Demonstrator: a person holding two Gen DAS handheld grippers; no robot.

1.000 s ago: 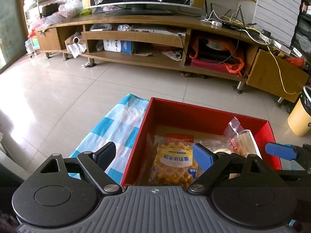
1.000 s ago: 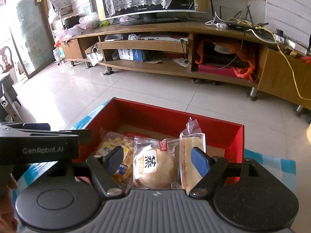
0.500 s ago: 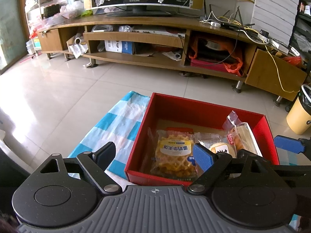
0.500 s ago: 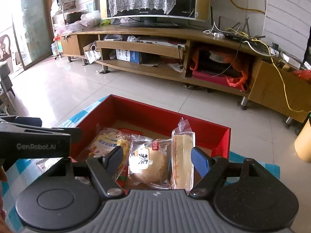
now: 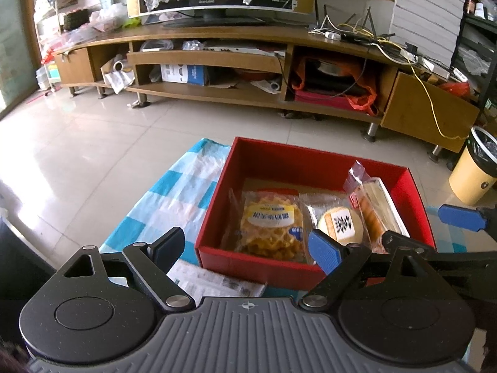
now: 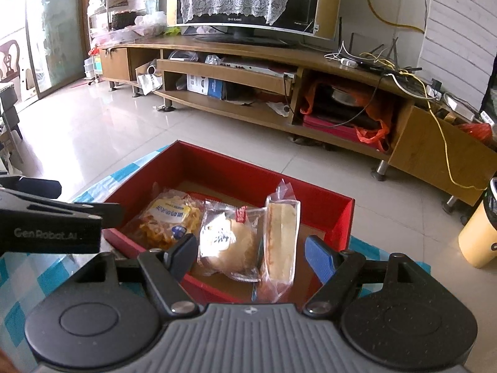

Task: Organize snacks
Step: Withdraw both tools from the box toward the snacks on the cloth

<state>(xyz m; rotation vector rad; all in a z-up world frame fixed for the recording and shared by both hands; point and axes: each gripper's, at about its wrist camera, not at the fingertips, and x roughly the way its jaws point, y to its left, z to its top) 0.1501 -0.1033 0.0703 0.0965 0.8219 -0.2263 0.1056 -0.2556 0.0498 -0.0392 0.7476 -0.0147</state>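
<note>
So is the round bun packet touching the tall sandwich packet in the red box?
Touching. The right wrist view shows the bun packet pressed against the upright sandwich packet with no gap, inside the red box.

Bin point(image 5: 476, 168) — cut by edge

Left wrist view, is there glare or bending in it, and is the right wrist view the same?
Left wrist: daylight glares off the floor at left; the TV stand bows with fisheye curve; the snacks in the red box are sharp. Right wrist: glare from the door at left, same curve, slight sheen on the bun wrapper.
</note>
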